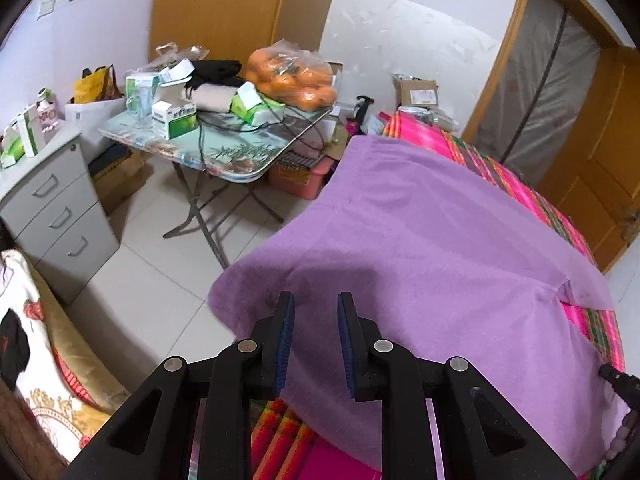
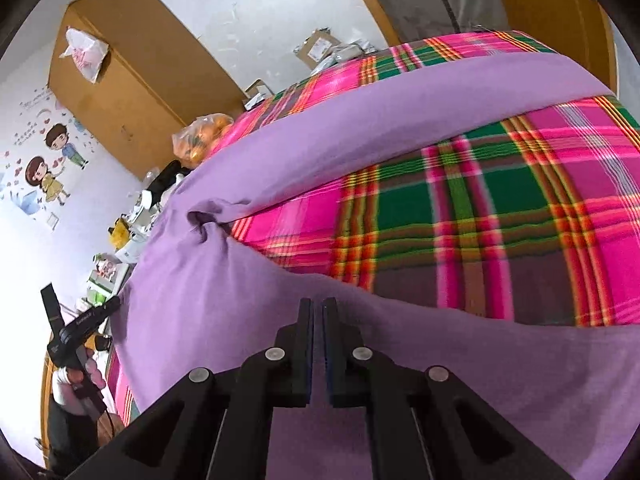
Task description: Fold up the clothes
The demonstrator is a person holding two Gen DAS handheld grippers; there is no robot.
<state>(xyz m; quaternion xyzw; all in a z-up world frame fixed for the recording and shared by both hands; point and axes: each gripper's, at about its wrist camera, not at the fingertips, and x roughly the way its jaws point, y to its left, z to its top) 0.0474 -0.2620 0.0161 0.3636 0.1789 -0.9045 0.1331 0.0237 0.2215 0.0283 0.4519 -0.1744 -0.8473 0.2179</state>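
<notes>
A purple garment (image 1: 420, 232) lies spread over a bed with a pink and green plaid sheet (image 1: 520, 188), its near edge hanging past the bed's side. My left gripper (image 1: 316, 298) hovers over that edge, open, with nothing between its blue pads. In the right wrist view the same purple garment (image 2: 224, 280) lies in a long band across the plaid sheet (image 2: 480, 208), bunched into a small pucker on the left. My right gripper (image 2: 318, 302) is above the garment's near part, its pads barely parted and gripping nothing.
A folding table (image 1: 240, 152) piled with boxes and a bag of oranges (image 1: 292, 76) stands beside the bed. A grey drawer cabinet (image 1: 60, 208) is on the left, with tiled floor (image 1: 160, 280) between them. Behind are a wooden wardrobe (image 1: 240, 0) and a door (image 1: 600, 140).
</notes>
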